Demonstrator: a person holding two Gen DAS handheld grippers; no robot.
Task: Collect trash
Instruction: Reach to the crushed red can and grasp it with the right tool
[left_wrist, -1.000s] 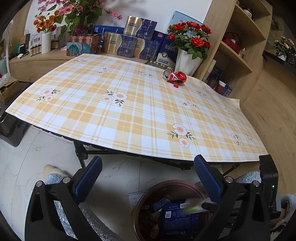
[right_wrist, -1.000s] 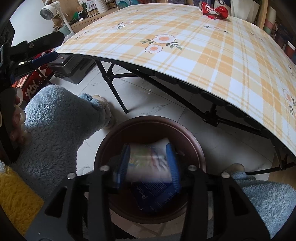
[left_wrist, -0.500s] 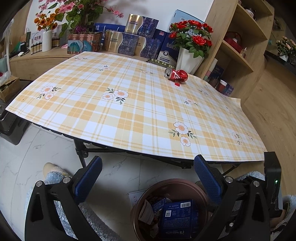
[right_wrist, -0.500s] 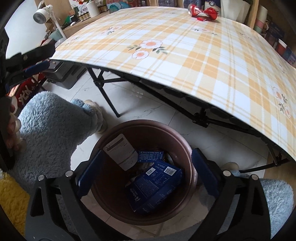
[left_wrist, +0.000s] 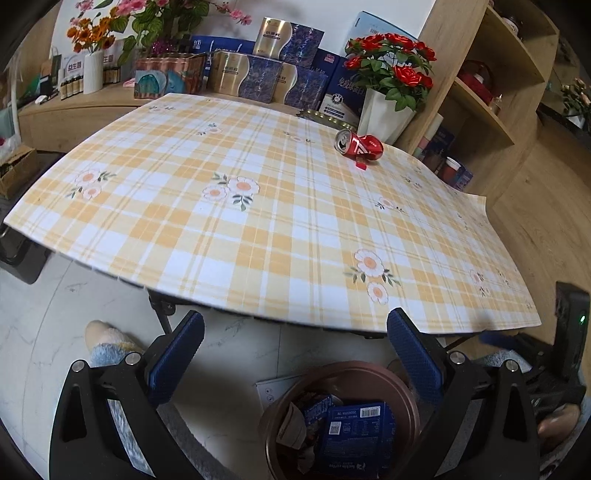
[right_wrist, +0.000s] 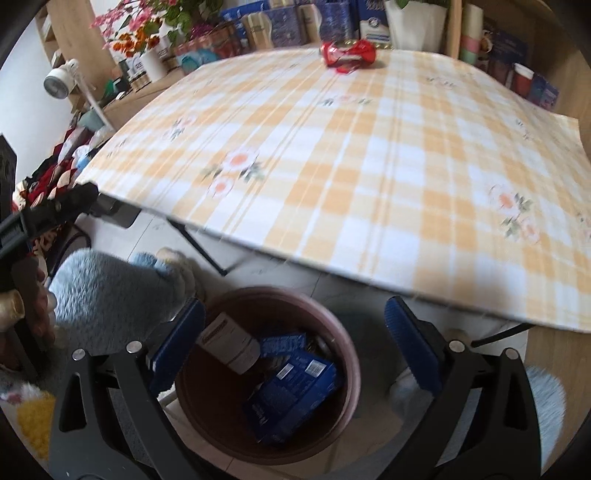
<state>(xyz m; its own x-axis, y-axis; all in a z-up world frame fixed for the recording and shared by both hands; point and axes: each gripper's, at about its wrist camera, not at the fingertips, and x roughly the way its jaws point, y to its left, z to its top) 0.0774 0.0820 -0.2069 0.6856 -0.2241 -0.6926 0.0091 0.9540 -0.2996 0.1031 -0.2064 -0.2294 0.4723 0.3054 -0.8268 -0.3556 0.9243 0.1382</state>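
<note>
A crushed red can (left_wrist: 359, 145) lies on its side at the far right of the checked table (left_wrist: 258, 221); it also shows in the right wrist view (right_wrist: 347, 53). A brown trash bin (right_wrist: 343, 354) stands on the floor below the table's near edge, holding blue cartons (right_wrist: 291, 391) and a white packet (right_wrist: 229, 341). The bin also shows in the left wrist view (left_wrist: 402, 391). My right gripper (right_wrist: 293, 345) is open and empty above the bin. My left gripper (left_wrist: 295, 356) is open and empty, just left of the bin.
A white vase of red roses (left_wrist: 384, 114) stands right behind the can. Boxes (left_wrist: 255, 77) line the back of the table. Wooden shelves (left_wrist: 491, 92) stand at the right. Table legs (right_wrist: 199, 243) and my blue-slippered feet (right_wrist: 110, 291) flank the bin.
My right gripper opened and dropped a packet into the bin, then tilted up toward the table. The left gripper stayed open and nearly still.
</note>
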